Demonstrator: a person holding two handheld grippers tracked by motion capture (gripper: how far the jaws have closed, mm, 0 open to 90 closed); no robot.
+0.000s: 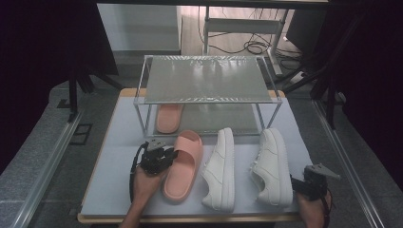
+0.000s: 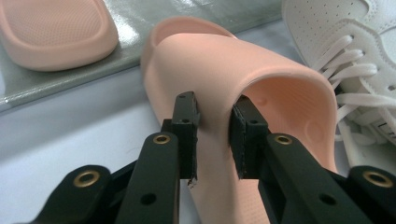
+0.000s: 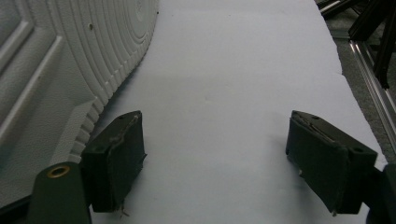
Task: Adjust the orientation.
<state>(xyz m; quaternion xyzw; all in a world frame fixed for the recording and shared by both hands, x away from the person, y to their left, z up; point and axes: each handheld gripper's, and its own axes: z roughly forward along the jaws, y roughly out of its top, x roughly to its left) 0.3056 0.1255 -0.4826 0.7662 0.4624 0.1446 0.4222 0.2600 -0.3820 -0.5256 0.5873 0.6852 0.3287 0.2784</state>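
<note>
A pink slipper (image 1: 183, 166) lies on the white table mat (image 1: 114, 171), toe toward the rack. My left gripper (image 1: 167, 155) is at its left side, and in the left gripper view the left gripper (image 2: 215, 122) has its pads against both faces of the pink slipper's (image 2: 261, 84) strap edge, shut on it. A second pink slipper (image 1: 168, 118) (image 2: 51, 32) sits on the rack's lower shelf. My right gripper (image 1: 298, 183) (image 3: 215, 154) rests at the front right, open, with bare mat between its jaws, beside the right white sneaker (image 1: 272, 166) (image 3: 56, 70).
A two-tier rack (image 1: 204, 78) with clear shelves stands at the back of the table. Another white sneaker (image 1: 220, 168) (image 2: 345, 56) lies just right of the held slipper. Metal rails (image 1: 43, 166) run along both sides of the table; cables lie on the floor behind.
</note>
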